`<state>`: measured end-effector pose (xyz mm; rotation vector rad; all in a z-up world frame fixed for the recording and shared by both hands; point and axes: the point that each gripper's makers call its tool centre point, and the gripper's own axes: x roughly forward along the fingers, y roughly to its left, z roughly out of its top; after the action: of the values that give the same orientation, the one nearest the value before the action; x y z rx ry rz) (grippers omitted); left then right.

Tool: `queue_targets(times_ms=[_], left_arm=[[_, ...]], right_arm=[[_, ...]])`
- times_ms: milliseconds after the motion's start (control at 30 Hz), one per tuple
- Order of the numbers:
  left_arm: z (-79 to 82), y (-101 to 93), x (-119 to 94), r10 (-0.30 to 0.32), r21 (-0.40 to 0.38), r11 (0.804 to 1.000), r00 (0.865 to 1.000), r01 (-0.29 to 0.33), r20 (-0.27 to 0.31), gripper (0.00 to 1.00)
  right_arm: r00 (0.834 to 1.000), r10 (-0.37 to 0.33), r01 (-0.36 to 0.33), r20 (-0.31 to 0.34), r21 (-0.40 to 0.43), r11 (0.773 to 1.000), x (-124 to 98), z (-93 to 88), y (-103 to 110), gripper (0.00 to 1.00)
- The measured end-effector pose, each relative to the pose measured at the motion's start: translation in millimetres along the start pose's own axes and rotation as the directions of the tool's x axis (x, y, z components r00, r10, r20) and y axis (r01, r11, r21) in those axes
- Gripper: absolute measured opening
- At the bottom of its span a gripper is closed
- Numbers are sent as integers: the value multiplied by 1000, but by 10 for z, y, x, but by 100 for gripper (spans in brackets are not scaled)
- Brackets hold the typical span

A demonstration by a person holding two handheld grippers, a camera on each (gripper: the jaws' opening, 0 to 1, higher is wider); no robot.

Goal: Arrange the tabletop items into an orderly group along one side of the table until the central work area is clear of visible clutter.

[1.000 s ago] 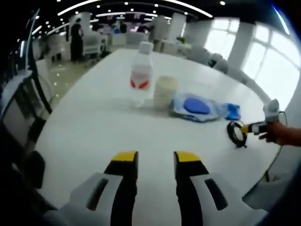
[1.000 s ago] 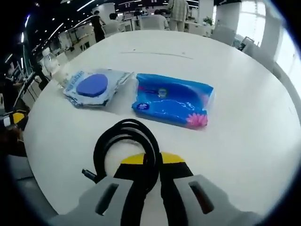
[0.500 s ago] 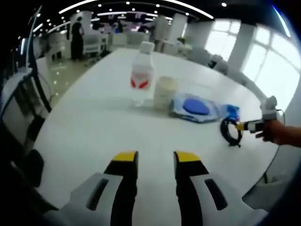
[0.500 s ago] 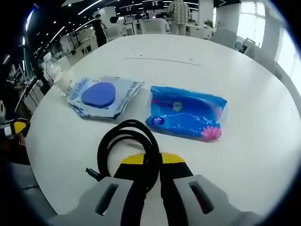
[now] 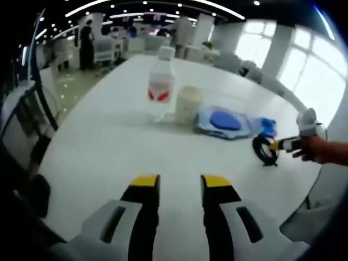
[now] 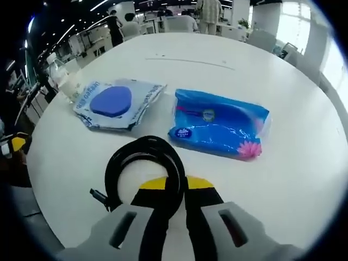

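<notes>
Desk first: a big white oval, bare across its near and middle stretch in the left gripper view, with the things gathered in a loose row toward its far right side. Largest of them is the blue tissue pack, lying flat just right of the crinkled wipes packet with its blue oval lid; the two are close but not touching. In the left gripper view a clear water bottle with a red-and-white label stands upright at the left end of the row, and a pale cup stands just beside it, next to the wipes packet. Smallest is the coiled black cable, nearest of all in the right gripper view, just in front of the tissue pack. The right gripper has its yellow-tipped fingers clamped on the near side of that coil. The left gripper hovers over the bare near part of the desk, fingers apart with nothing between them.
</notes>
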<state>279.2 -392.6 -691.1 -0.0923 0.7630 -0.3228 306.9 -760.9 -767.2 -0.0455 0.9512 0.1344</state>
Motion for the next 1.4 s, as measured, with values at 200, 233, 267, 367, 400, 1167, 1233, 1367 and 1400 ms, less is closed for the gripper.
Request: queue_targets(times_ms=[200,233,267,367,400,1167,1233,1367,1400], left_arm=[[19,14,-12,1,-15,1000,1000,-1,12,28],[13,18,-15,4,-13,1000,1000,-4,9,27],[10,17,-14,5,-9,1000,1000,-5,7,27],[12,5,-12,3,1,1000,1000,-3,7,27],[12,2,-13,4,9,1000,1000,-4,7,27],[108,-89,-66,-39,16,999,998,38,53,30],[92,-129,-47,-52,35,998,998,50,47,34],[90,-191,-42,-64,73,995,997,61,39,39],[90,-192,-44,-61,84,995,997,58,37,39]], right_arm=[[1000,-4,4,-9,21,1000,27,-19,-5,10],[1000,-2,2,-10,29,1000,26,-11,-7,11],[1000,2,-2,-15,35,999,27,-7,-4,12],[1000,3,-3,-11,29,1000,21,-1,5,16],[1000,4,-4,-8,32,999,13,-2,9,18],[990,50,-65,134,106,992,-283,230,107,51],[987,55,-72,149,112,991,-321,253,126,52],[984,60,-80,169,117,990,-398,277,155,54],[983,60,-82,176,118,990,-420,285,159,54]])
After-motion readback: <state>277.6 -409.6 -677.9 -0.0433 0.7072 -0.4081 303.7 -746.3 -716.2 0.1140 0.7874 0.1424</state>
